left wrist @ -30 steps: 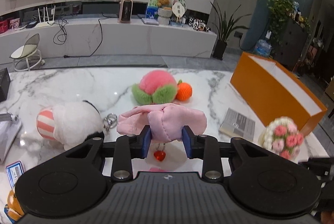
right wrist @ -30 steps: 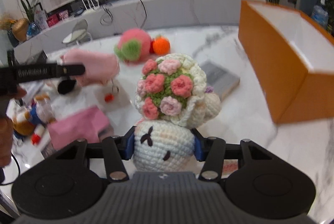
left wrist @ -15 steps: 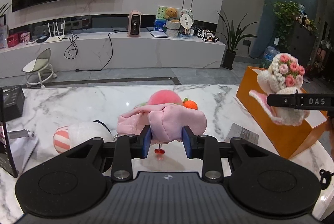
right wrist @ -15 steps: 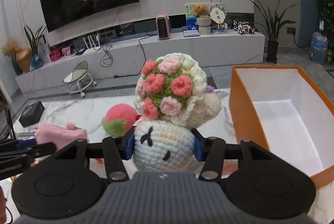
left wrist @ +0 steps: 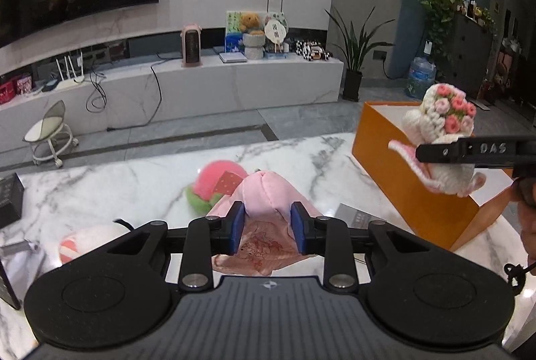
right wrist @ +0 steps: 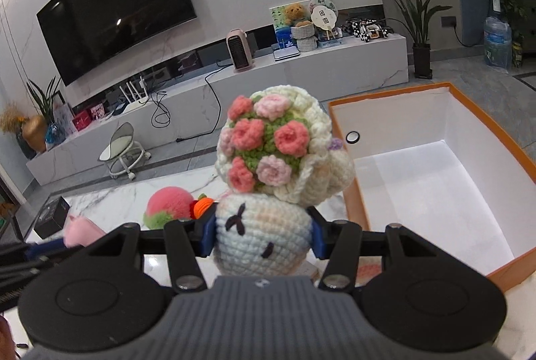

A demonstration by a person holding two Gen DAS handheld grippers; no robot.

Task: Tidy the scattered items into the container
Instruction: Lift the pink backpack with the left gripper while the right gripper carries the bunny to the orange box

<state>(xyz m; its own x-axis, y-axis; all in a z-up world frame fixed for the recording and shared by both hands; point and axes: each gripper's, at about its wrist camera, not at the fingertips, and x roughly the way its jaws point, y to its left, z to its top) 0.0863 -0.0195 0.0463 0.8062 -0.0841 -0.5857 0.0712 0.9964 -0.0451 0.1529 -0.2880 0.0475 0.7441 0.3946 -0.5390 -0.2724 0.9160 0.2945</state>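
Between my left gripper's (left wrist: 267, 227) blue pads, a pink cloth pouch (left wrist: 266, 197), clamped, held above the marble table (left wrist: 100, 189). My right gripper (right wrist: 263, 234) is closed on a crochet doll (right wrist: 261, 239) with its flower bouquet (right wrist: 268, 142), beside the orange box (right wrist: 495, 138). Farther: peach plush (left wrist: 209, 185) on the table.
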